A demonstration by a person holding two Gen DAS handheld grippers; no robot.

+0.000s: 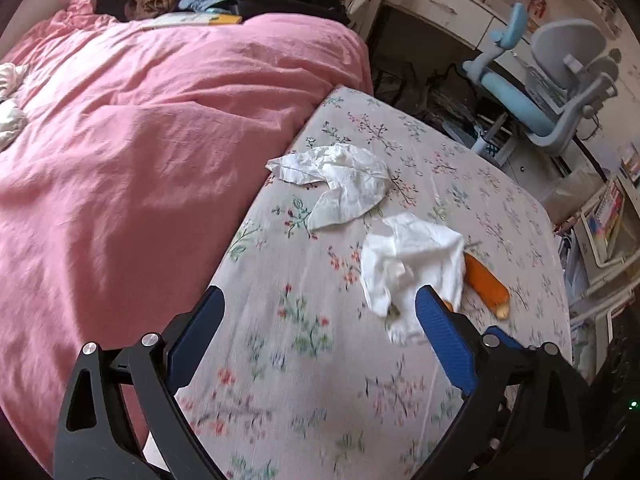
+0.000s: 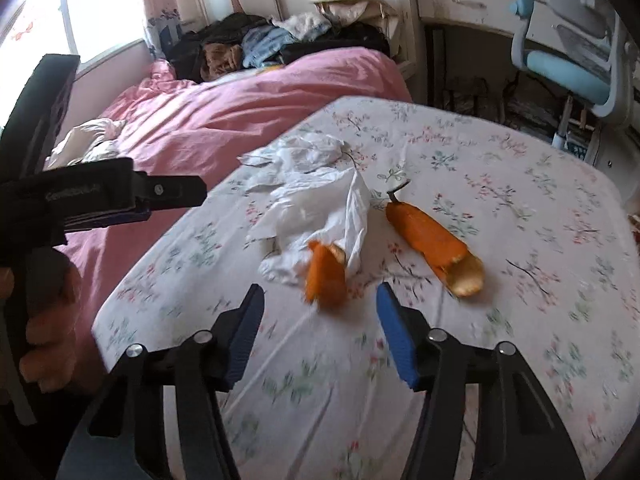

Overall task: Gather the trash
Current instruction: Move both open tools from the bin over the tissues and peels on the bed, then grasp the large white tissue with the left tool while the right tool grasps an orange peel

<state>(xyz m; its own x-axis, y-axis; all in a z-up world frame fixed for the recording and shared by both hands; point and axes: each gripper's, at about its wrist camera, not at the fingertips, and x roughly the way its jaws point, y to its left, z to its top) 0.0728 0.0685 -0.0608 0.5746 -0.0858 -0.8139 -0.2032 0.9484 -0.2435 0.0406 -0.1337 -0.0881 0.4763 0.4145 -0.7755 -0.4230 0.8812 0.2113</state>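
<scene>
A bed with a floral sheet (image 1: 320, 380) and pink duvet (image 1: 140, 140), desk chair (image 1: 560, 92) beyond. Crumpled tissues (image 1: 412, 260) and orange peels (image 2: 436, 244) lie on the sheet. Left gripper (image 1: 320, 320) gapes wide, empty; right gripper (image 2: 320, 312) half-spread, empty.

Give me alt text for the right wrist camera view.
The open right gripper points at a small orange peel on a floral sheet, beside crumpled white tissues and a longer peel. Behind lies a pink duvet.
</scene>
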